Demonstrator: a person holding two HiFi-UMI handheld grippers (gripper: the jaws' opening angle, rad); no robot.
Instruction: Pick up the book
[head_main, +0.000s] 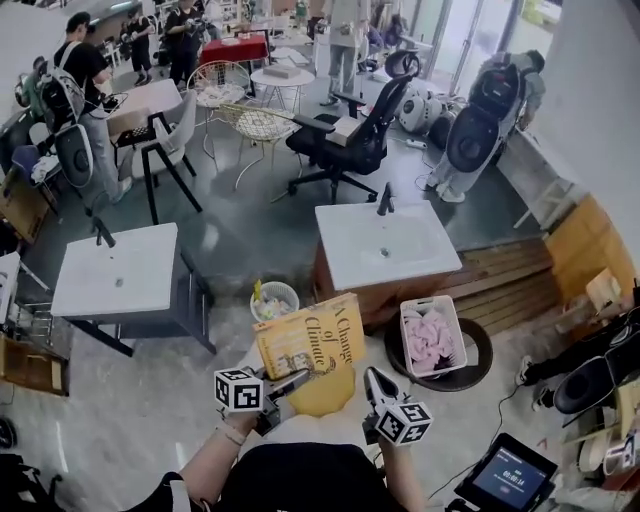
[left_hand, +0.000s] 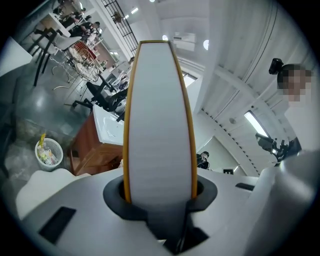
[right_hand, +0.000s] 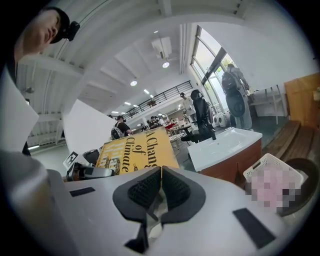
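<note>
Yellow book (left_hand: 160, 125) btwn left gripper (left_hand: 160, 196) jaws

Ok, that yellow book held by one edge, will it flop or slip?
Probably stiff: the yellow book stands flat, unbent, above the left gripper. Likely hefty, since its page block fills the jaws. It may pivot, clamped at one edge only.

Open floor (head_main: 250, 225) lies between sink table (head_main: 140, 260) and sink cabinet (head_main: 420, 240), wastebasket (head_main: 290, 290) at near end.

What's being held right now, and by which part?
The left gripper clamps the yellow book across its covers at a page edge; the right gripper is shut and empty.
</note>
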